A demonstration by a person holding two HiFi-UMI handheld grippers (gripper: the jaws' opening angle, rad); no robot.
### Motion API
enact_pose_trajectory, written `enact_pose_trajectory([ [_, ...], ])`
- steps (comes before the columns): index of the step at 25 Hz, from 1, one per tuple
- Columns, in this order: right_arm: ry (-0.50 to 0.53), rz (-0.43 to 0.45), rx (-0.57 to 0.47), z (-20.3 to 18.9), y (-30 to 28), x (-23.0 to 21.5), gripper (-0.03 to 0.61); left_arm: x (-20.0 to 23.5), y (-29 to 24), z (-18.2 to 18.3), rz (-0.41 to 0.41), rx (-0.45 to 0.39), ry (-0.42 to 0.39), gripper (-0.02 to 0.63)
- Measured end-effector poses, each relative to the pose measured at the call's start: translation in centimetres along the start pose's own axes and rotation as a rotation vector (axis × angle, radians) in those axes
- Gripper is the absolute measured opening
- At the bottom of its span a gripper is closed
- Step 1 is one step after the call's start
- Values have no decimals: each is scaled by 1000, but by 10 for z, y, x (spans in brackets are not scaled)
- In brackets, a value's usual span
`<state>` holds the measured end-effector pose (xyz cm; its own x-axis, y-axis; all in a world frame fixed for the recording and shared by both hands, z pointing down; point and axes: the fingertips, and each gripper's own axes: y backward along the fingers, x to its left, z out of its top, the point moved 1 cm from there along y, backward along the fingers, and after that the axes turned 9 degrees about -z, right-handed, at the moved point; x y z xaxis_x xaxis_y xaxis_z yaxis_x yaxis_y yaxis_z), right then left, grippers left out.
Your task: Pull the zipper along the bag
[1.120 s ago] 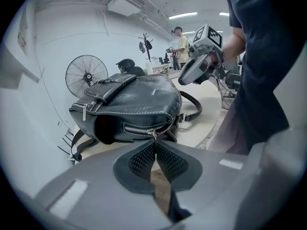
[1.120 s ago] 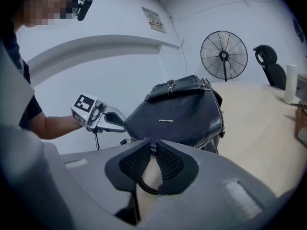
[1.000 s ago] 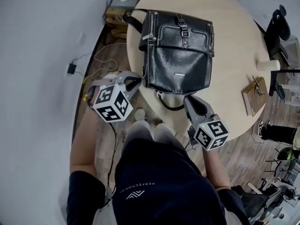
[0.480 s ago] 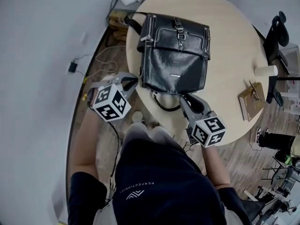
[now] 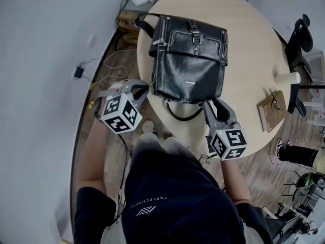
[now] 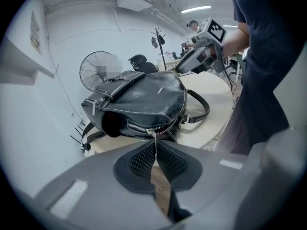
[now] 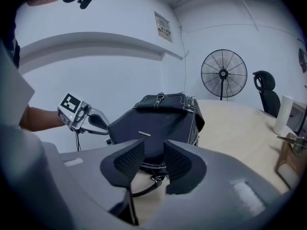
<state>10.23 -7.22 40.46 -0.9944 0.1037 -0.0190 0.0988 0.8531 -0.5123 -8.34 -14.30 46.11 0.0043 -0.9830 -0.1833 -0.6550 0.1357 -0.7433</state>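
Two claws are working at the near edge of the bag (image 5: pixel 190 60), which is lying flat on the table (image 5: pixel 254 50) just ahead of both. Our left claw (image 6: pixel 154 152) is clenched on the zipper pull (image 6: pixel 154 135), a thin metal tab running from its pads up to the slider on the bag's side. The zipper (image 6: pixel 139 126) is stretching away ahead of this claw, along the bag's edge. Our right claw (image 7: pixel 152 159) is opening, with nothing pressed between its pads. The bag's bottom edge is sitting just beyond its tips, and the carrying strap (image 5: pixel 182 118) is looping below them.

We are judging the pull itself to be the step in hand. To do it well, we are aiming to keep the left claw's pinch firm on that slim tab. We are also aiming to draw in line with the teeth, not up or away from the bag, since a sideways tug could slip the tab free or jam the slider. The right claw is looking free to close on the bag's edge just ahead of it. That hold would be stopping the bag from sliding across the table.
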Motion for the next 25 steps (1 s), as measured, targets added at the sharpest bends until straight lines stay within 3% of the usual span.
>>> enact_pose_trajectory([
  [8, 72, 143, 4, 7, -10, 43, 124, 0, 4, -1, 21, -1, 38, 25],
  [14, 254, 263, 31, 10, -24, 87, 145, 1, 8, 1, 26, 2, 53, 25],
  [19, 401, 299, 13, 14, -38, 112, 163, 1, 8, 3, 22, -9, 59, 25],
  [25, 469, 325, 32, 15, -52, 127, 172, 1, 8, 3, 8, -45, 84, 25],
])
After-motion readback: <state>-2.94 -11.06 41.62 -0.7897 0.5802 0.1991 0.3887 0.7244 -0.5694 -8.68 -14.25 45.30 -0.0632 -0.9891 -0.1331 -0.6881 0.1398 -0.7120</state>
